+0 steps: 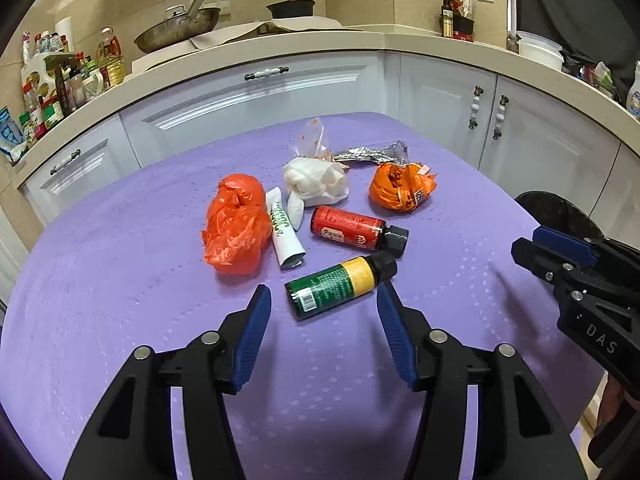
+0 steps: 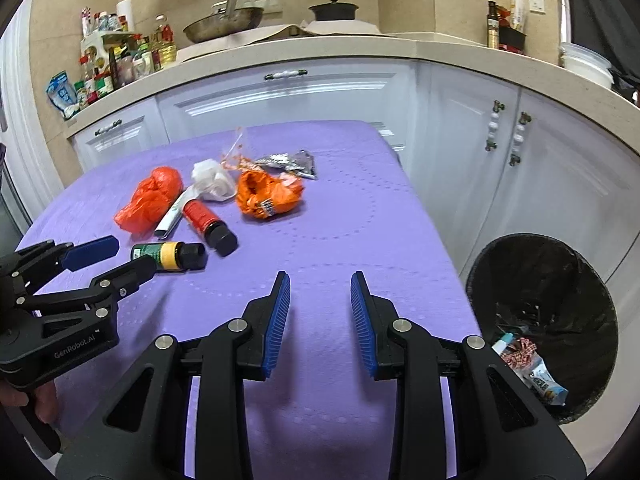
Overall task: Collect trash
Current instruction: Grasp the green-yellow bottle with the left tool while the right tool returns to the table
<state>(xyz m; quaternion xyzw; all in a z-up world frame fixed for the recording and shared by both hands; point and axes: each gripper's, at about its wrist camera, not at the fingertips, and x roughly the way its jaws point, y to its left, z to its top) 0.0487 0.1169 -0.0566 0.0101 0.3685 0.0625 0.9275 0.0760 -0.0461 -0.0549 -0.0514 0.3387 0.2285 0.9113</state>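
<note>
Trash lies on the purple table cloth [image 1: 120,280]: a green and yellow bottle [image 1: 340,284], a red bottle [image 1: 358,230], a red plastic bag [image 1: 236,224], a white tube [image 1: 284,232], crumpled white tissue [image 1: 316,180], an orange wrapper [image 1: 400,186] and a silver foil wrapper [image 1: 372,154]. My left gripper [image 1: 324,296] is open, its fingers on either side of the green bottle's base, not touching it. My right gripper [image 2: 320,284] is open and empty over bare cloth, right of the pile. A black trash bin [image 2: 540,320] stands beside the table on the right.
White kitchen cabinets [image 1: 260,92] and a counter with pans, bottles and jars run behind the table. The bin holds some wrappers [image 2: 532,368]. The table's right edge drops off next to the bin.
</note>
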